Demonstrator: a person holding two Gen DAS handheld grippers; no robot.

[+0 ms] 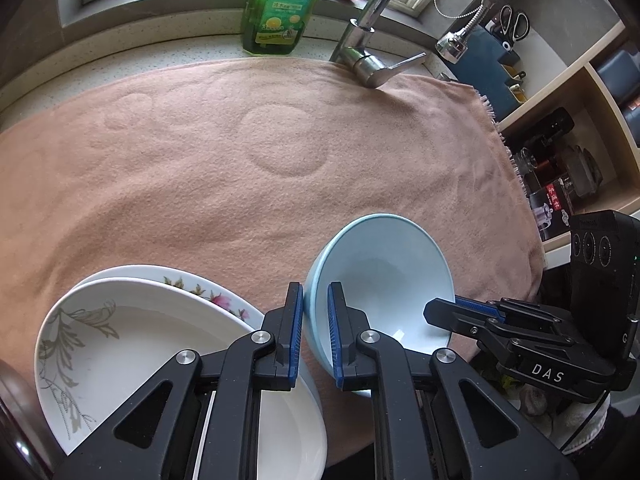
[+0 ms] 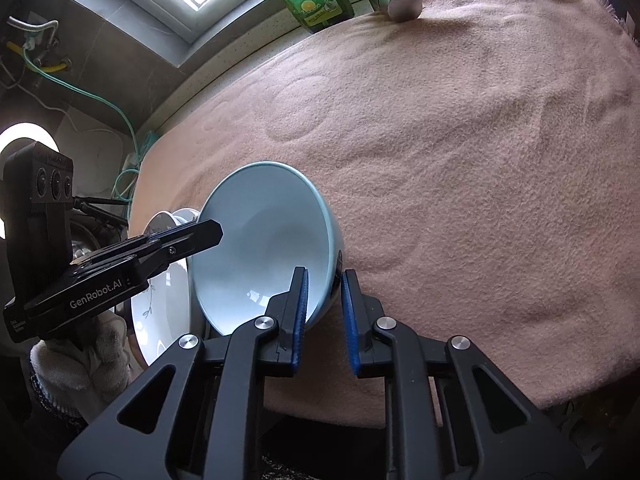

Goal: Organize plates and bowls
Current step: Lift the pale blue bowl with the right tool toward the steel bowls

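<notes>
So the light blue bowl [image 1: 380, 280] is tipped way up on its side near the near edge of the desk, over the pink towel [image 1: 240, 160], and both grippers are pinching its rim from opposite sides. The left hand-held gripper [image 1: 316, 320] is clamped nearly shut on the bowl's left rim, one pad inside and one outside. The right hand-held gripper [image 2: 326, 308] is pinched on the rim at the other side, jaws drawn in close with the wall between them, though in its own view the outer pad looks like it has a sliver of daylight, so I'm not totally sold on how firm that side is. That's my main worry: glazed ceramic, thin rim grips, bowl tilted steeply. If one side lets go or the two hands pull at slightly different angles, the bowl pivots on the remaining pinch and drops. Second thing: just left of it sit the stacked plates, a white plate with a grey leaf pattern [image 1: 132, 360] on top of a floral plate [image 1: 200, 286], and they're touching or nearly touching the bowl's side. Swing the bowl left without enough lift and it clips the plate rim, chip city. The faucet [image 1: 368, 40] and dish soap bottle [image 1: 280, 8] are far back, no issue there.
</notes>
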